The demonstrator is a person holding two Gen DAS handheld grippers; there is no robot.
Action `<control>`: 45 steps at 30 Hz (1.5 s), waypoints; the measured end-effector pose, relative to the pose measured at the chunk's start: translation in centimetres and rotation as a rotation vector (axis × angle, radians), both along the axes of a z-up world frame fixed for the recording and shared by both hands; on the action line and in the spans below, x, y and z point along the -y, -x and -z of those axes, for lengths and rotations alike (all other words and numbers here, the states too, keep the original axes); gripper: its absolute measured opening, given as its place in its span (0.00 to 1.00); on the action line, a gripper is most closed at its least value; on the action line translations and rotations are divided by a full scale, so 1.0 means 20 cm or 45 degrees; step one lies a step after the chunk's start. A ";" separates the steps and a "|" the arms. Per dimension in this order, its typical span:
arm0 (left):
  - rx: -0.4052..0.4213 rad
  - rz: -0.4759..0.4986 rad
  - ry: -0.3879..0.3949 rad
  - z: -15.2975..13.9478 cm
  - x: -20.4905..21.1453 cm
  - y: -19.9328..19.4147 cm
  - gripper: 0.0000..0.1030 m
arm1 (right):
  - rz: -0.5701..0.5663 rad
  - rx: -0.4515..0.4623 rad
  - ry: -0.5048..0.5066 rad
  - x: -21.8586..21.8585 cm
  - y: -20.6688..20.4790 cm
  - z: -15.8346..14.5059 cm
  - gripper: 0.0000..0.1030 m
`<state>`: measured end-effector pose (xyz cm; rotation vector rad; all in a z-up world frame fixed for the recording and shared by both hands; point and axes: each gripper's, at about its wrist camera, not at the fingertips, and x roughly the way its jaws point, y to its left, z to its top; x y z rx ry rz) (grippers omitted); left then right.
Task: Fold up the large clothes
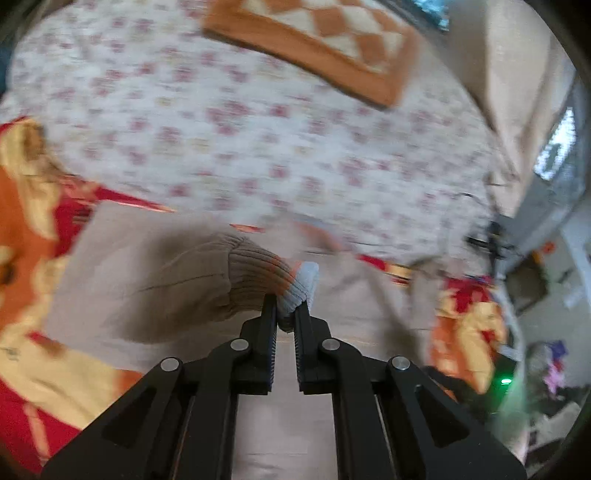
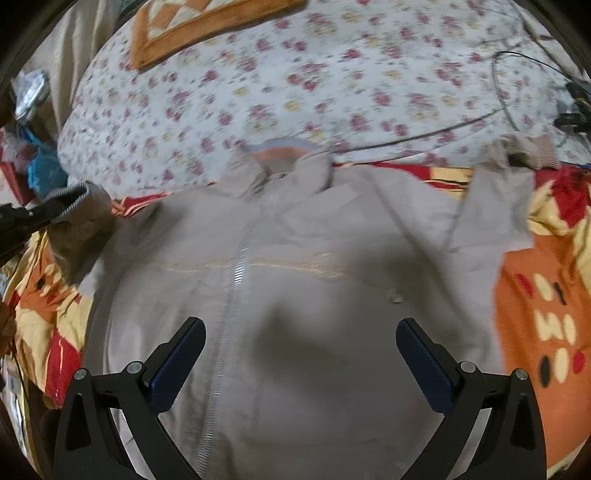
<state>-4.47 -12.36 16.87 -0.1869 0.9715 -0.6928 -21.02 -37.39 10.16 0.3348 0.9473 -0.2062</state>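
Your beige jacket [image 2: 295, 295] lies spread front-up on the bed, over a red, orange and yellow blanket [image 2: 546, 295], with its zipper [image 2: 236, 273] running toward the collar [image 2: 280, 162] at the far side. Beyond the collar the floral sheet [image 2: 332, 74] stretches bare and wide, so that is your open room; an orange checked mat [image 2: 207, 22] sits at its far edge, and a dark cable [image 2: 443, 129] crosses the sheet toward the far right, near the jacket's right sleeve [image 2: 509, 192], whose ribbed cuff [image 2: 543, 151] lies at the blanket's edge. On the left the bed ends close by, with clutter [image 2: 33, 162] just past it. Your left tongs [image 1: 286, 314] are pinched nearly together on the ribbed cuff of the left sleeve [image 1: 255, 277], a pale lining showing at the pinch, and the sleeve hangs lifted off the blanket. From the right wrist view those tongs come in from the left edge, angled downward, with the cuff bunched at their tip. Your right tongs [image 2: 301, 332] stand wide, holding nothing, tilted steeply down over the jacket's lower front, the left finger beside the zipper; whether they touch the fabric cannot be told.
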 end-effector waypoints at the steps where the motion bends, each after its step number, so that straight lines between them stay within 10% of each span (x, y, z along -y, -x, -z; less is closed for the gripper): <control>1: -0.007 0.024 0.013 0.00 0.06 0.02 0.06 | 0.018 0.001 0.002 0.04 0.02 -0.01 1.00; 9: -0.074 0.232 -0.045 0.28 0.58 0.22 0.12 | 0.129 -0.032 -0.003 0.24 0.14 0.01 1.00; 12: -0.115 0.276 -0.098 0.35 0.59 0.25 0.38 | 0.135 -0.041 -0.031 0.27 0.15 0.03 1.00; 17: -0.031 0.209 -0.130 0.28 0.34 0.26 0.63 | 0.032 0.011 -0.131 0.21 0.09 0.02 1.00; 26: 0.011 -0.109 -0.306 0.34 -0.29 0.23 0.64 | -0.125 0.002 -0.266 -0.02 -0.23 0.14 0.98; 32: -0.140 -0.271 -0.334 0.52 -0.54 0.20 0.64 | -0.226 -0.011 -0.196 -0.19 -0.41 0.21 0.27; 38: -0.142 -0.319 -0.340 0.55 -0.56 0.17 0.64 | -0.164 0.255 0.037 -0.06 -0.28 -0.16 0.06; 45: -0.149 -0.294 -0.344 0.60 -0.41 0.12 0.64 | 0.069 0.191 0.134 0.27 -0.17 -0.14 0.05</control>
